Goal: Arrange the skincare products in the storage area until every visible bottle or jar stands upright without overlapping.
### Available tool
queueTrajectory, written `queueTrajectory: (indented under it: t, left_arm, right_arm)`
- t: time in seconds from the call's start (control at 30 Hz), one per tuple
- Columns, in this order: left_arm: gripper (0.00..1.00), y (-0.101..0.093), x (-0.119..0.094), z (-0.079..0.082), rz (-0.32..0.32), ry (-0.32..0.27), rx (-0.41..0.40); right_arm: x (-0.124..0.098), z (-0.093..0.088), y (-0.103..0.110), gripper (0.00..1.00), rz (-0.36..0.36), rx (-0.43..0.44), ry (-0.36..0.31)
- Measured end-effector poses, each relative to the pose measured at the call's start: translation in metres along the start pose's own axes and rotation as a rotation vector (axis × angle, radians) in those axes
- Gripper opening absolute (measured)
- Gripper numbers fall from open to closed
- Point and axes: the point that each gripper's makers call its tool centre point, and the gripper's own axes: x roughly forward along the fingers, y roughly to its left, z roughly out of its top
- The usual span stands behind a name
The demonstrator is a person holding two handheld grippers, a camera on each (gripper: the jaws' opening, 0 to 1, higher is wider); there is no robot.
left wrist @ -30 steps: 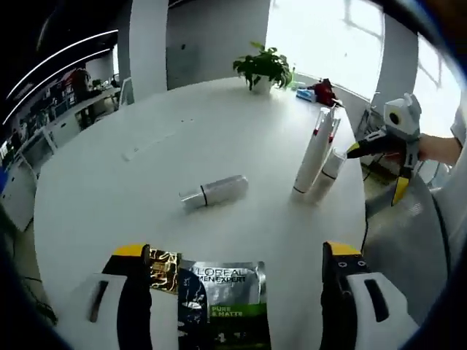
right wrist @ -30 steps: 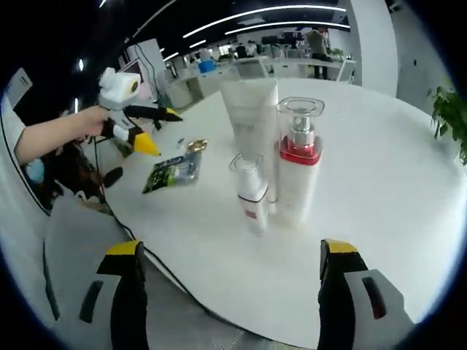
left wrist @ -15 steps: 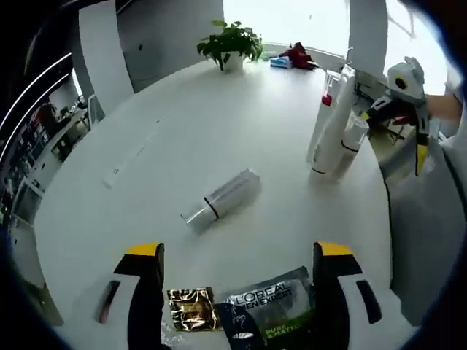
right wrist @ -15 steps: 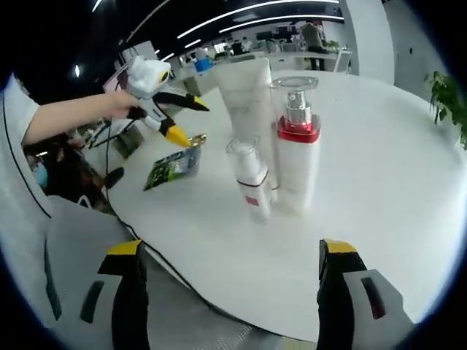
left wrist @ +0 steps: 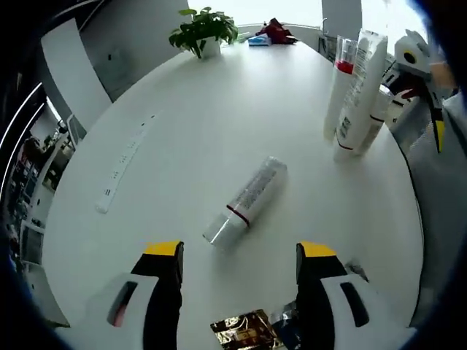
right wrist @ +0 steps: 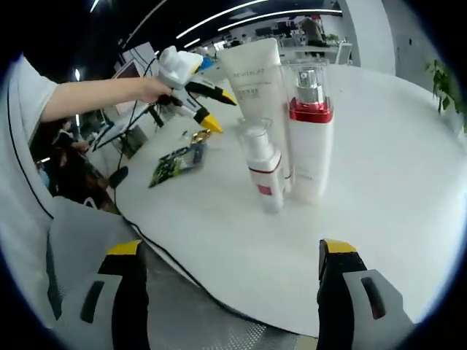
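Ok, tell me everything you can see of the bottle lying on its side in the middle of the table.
The silver bottle is a slim cylinder with a shiny, metallic-looking body carrying small print too fine to read, a thin dark red band, and a clear cap at the end nearer the camera. It lies flat on the white table, angled diagonally, cap toward the left gripper, whose open jaws sit just short of it. Nothing touches it except the tabletop; the upright products stand well apart.

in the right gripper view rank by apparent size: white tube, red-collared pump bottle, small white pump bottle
1. tall white tube and red-collared white pump bottle: too alike to rank
2. small white pump bottle with red band, nearest the camera
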Motion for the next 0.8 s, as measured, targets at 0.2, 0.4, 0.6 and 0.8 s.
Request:
queueTrajectory:
  t: [0.2,0.4,0.6,0.8]
  left_arm:
    - [0.5,0.003,0.015,0.002,-0.033,0.032,0.073]
    - [0.42,0.004,0.024,0.002,-0.062,0.05,0.132]
    - [0.31,0.009,0.035,-0.001,-0.06,0.067,0.15]
    - [0.26,0.016,0.037,0.001,-0.029,0.073,0.169]
  right_arm:
    - [0.002,-0.004,-0.002,0.98,-0.014,-0.031,0.01]
    - [0.003,-0.008,-0.005,0.97,-0.029,-0.044,0.028]
    - [0.003,-0.009,-0.006,0.97,-0.025,-0.025,0.025]
    - [0.003,-0.01,-0.004,0.97,-0.02,-0.027,0.032]
